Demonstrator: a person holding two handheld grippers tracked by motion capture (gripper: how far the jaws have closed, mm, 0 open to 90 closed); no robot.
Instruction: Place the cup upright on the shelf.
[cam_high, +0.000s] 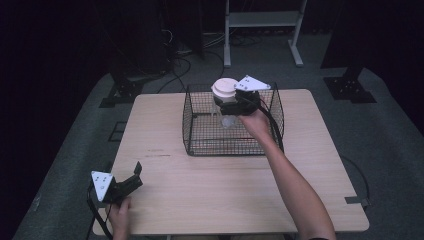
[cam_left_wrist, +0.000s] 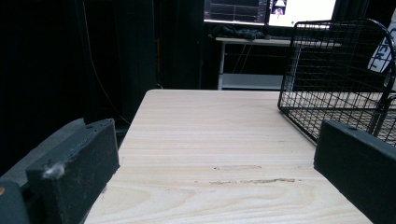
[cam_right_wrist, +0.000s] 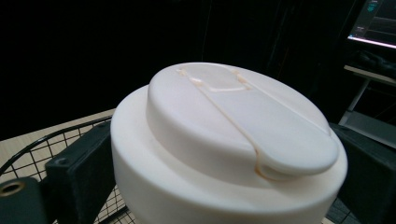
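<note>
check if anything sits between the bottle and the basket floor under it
Nothing visible does. The right hand-held gripper is shut on the white-lidded bottle at the top of the wire basket, and the basket floor below it looks bare. The left hand-held gripper rests open at the table's near corner.

High view looks forward and down from above the near bench edge. Left gripper view sits low over the bench, facing the wire basket, shared with the high view. Right gripper view is very close on the white lid.

Cream-white lid, black wire basket (grid-patterned), pale wood table.
</note>
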